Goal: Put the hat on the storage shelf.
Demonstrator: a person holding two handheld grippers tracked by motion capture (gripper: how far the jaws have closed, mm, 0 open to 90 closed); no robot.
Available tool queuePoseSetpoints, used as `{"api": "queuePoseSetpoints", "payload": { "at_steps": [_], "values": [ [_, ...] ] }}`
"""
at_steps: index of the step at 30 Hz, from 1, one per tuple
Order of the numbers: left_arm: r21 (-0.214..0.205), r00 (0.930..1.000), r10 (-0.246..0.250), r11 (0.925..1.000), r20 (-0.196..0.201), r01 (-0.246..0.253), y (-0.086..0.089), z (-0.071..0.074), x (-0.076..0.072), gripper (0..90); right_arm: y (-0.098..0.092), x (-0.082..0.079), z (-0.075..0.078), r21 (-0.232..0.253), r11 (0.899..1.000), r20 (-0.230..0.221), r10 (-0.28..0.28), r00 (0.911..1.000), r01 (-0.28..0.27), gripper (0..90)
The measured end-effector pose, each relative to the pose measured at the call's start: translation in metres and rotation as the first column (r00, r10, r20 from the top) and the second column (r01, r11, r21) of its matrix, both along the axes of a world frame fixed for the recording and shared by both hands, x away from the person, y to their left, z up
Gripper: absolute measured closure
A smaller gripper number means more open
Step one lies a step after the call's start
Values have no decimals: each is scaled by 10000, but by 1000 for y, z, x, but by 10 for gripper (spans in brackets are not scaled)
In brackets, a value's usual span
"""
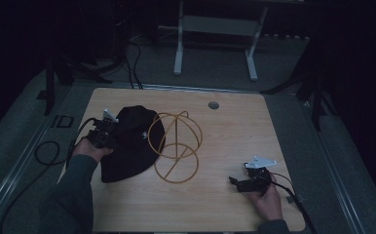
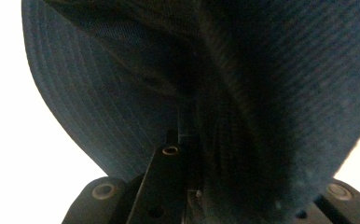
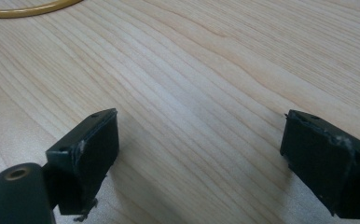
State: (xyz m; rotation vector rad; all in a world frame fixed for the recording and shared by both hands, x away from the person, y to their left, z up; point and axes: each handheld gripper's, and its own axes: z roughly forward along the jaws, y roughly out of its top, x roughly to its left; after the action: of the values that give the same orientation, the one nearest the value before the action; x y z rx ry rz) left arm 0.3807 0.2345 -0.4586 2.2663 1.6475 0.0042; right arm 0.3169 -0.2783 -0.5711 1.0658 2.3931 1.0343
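- Black fabric, ribbed and dark, belongs to a bucket hat [image 1: 130, 141] that lies on the left part of the pale wooden table [image 1: 225, 204], its brim spread towards the near edge.
- The left tool [image 1: 109, 132] sits at the hat's left edge, its jaws pressed together on the cloth; in the left gripper view the hat [image 2: 243, 93] fills the space right above the jaws and folds down between them.
- A yellow wire stand [image 1: 175, 146], made of hoops and a round base ring, stands just right of the hat and touches its brim.
- The right tool [image 1: 242, 183] rests low near the table's front right corner, well apart from the hat, jaws wide apart with only bare wood between them.
- In the right gripper view, part of the stand's ring [image 3: 29, 9] shows at the top left.
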Motion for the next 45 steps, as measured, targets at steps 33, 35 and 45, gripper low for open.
{"api": "queuePoseSetpoints", "payload": {
  "at_steps": [33,35,45],
  "values": [
    [-64,9985,19,10000,542,-16,8,35,1,884,0,0,0,7,10000,0,2,10000,-2,113],
    [-83,9981,35,10000,608,-30,8,38,1,883,0,0,0,2,10000,2,1,10000,-1,113],
    [-209,9976,-126,9997,688,141,8,52,0,883,0,0,0,0,10000,0,0,10000,0,113]
  ]
}}
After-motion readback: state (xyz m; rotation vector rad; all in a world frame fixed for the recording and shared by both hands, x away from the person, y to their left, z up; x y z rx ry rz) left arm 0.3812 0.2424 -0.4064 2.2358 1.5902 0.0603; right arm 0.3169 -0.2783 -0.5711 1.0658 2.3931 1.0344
